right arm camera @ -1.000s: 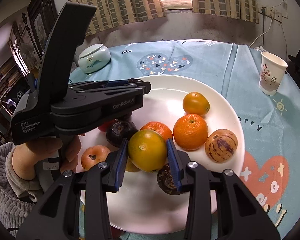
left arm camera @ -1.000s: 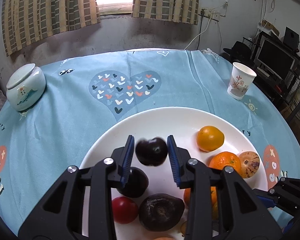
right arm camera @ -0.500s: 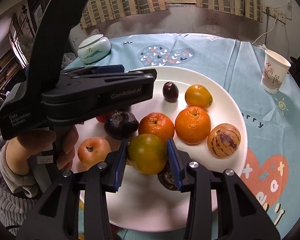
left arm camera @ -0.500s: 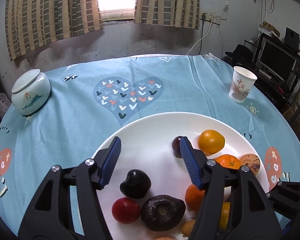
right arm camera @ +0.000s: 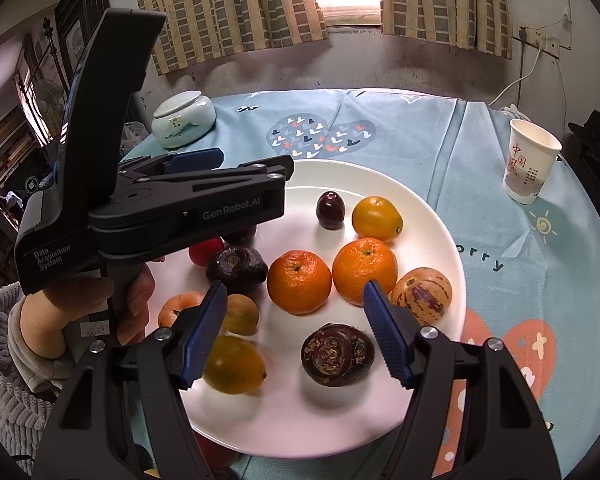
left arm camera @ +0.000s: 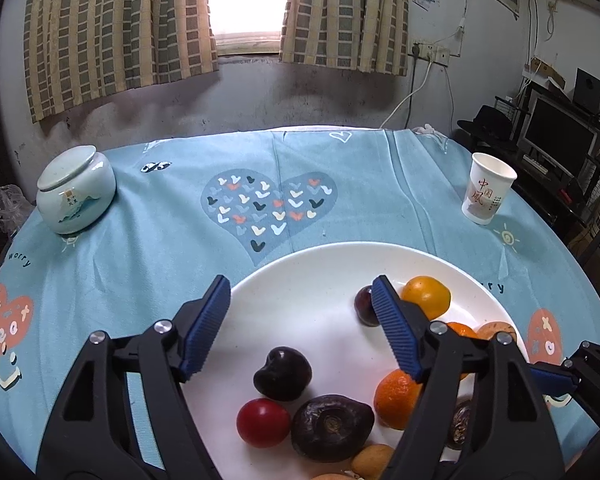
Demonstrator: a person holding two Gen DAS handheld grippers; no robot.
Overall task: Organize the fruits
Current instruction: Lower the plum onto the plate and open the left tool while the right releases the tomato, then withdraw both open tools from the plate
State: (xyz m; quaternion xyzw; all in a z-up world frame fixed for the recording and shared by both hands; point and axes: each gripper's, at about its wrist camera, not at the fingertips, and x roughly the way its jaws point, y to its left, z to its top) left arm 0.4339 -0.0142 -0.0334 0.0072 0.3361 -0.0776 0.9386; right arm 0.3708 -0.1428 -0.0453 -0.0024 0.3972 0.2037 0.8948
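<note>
White glazed ceramic is the surface under everything here, and it is slick: the plate point(right arm camera: 428, 216) gives round fruit little to stop it rolling.

My left gripper point(left arm camera: 300, 320) has just been opening; its jaws stand apart with nothing between them. The small dark plum point(right arm camera: 330, 211) lies free on the far part of the plate, just beside a yellow-orange citrus point(right arm camera: 377, 218).

My right gripper point(right arm camera: 292, 328) has also just been opening. Its jaws stand apart. The greenish-yellow citrus point(right arm camera: 234, 364) rests on the near left of the plate, against the inner side of my left-hand pad and looking slightly blurred, so in my judgement it may not have settled.

Risks as I judge them:
- Withdrawing the right gripper sideways could nudge that citrus toward the near rim.
- The plum could roll if bumped.
- The two grippers sit close over the plate; a careless reach could strike the two tangerines point(right arm camera: 300, 282) or the dark bulb point(right arm camera: 337, 354).
</note>
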